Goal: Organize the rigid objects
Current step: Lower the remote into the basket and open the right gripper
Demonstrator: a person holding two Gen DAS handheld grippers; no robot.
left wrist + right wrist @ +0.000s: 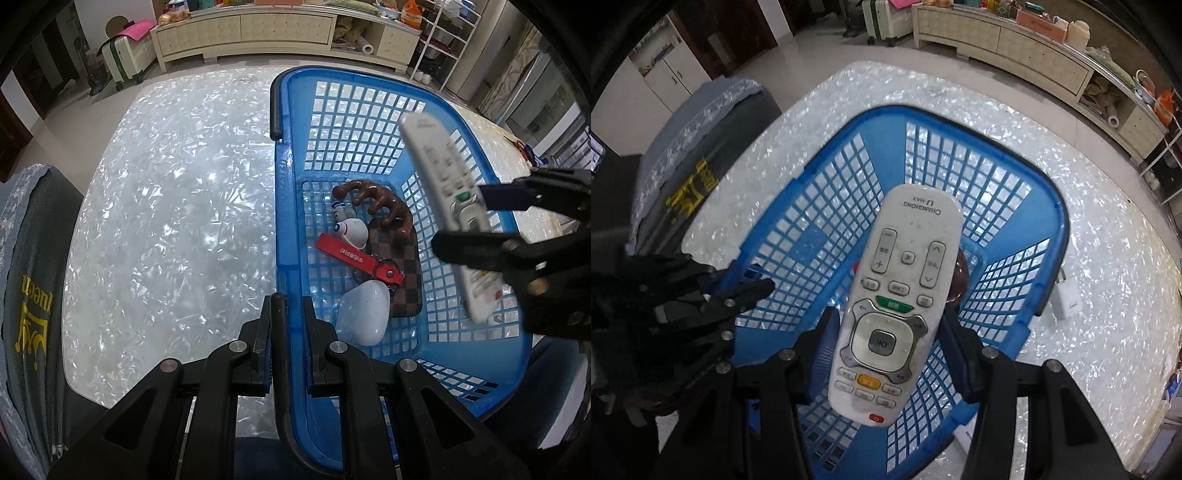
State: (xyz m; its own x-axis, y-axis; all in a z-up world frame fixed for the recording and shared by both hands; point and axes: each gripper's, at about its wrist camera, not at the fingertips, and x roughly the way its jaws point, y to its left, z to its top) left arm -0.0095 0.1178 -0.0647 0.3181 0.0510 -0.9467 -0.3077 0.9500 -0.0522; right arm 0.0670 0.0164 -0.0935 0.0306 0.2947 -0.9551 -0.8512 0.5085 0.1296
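Two wrist views over a pearly white counter [166, 206] that carries a blue lattice basket [288, 206]. The left tongs [287, 314] are closed tight on the black handle [279, 332] that runs along the basket's near rim, one finger outside the rim and one inside. The right tongs [886, 354] hold a white remote [897, 295] by its long sides, near the OK pad, button face toward the camera and the logo end pointing away; the remote hangs above the open basket, slanted, and touches neither the walls nor the things below. In the left view the same remote [443, 206] and right tongs [476, 229] appear blurred over the basket's right half

On the basket floor lie five things, crowded together: a brown wooden massager [373, 206] with rounded prongs, a small white figure [351, 229] just beside it, a red strap keyring [354, 258] lying across a brown checked pouch [406, 269], and a pale smooth case [364, 314] nearest the left tongs, touching the pouch's edge. In the right view the remote hides most of these; only a bit of the brown massager [962, 280] shows at its right side

A small white box [1069, 302] lies on the counter just outside the basket's right wall. A chair draped in grey cloth [33, 295] with yellow print stands at the counter's left edge
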